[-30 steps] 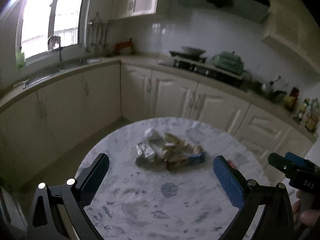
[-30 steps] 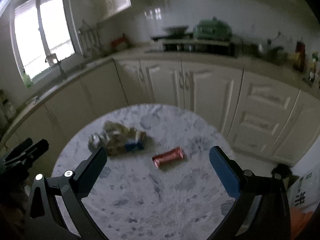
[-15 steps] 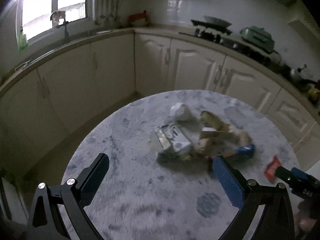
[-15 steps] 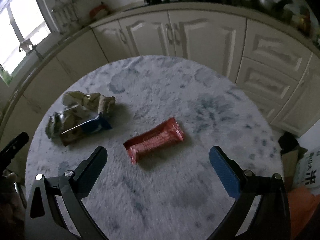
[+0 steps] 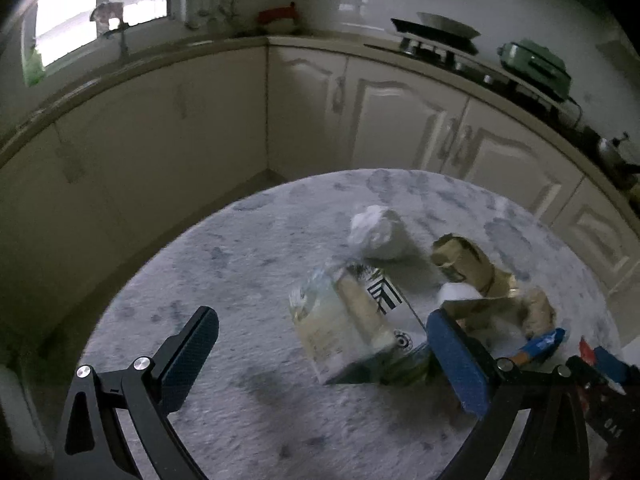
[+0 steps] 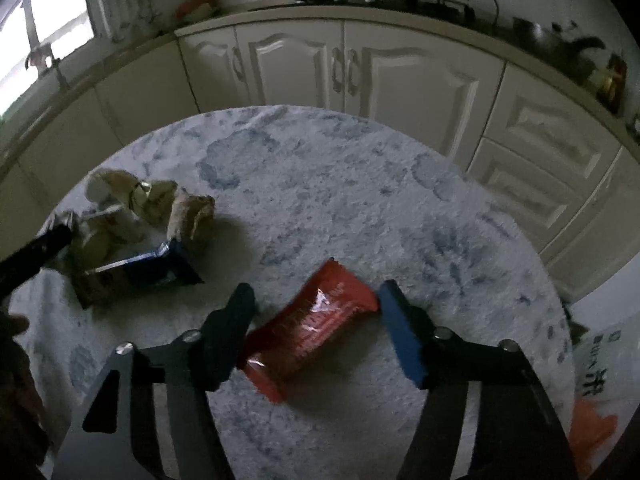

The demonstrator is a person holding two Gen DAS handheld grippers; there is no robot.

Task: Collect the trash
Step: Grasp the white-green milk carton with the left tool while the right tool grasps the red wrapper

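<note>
On the round marble table [image 6: 320,184] a red snack wrapper [image 6: 316,320] lies slantwise between the fingers of my right gripper [image 6: 316,306]. Its jaws are closing, and the pads reach the wrapper's ends without crumpling it. To its left is a heap of trash: tan crumpled wrappers [image 6: 160,204] and a blue packet [image 6: 160,268]. My left gripper [image 5: 324,344] hangs open low over that heap. A clear plastic packet with a black-and-white label [image 5: 352,320] lies between its fingers, untouched. Behind it are a white crumpled tissue [image 5: 376,232] and gold wrappers [image 5: 468,264].
Cream kitchen cabinets [image 6: 400,72] curve round behind the table, with a stove and pots on the counter and a window at the left. A white printed bag [image 6: 596,360] and something orange [image 6: 592,428] lie on the floor to the right of the table.
Both grippers have dropped toward the table. The right one came down over the red wrapper and its jaws narrowed around it. The left one moved in close over the trash heap, still wide.
</note>
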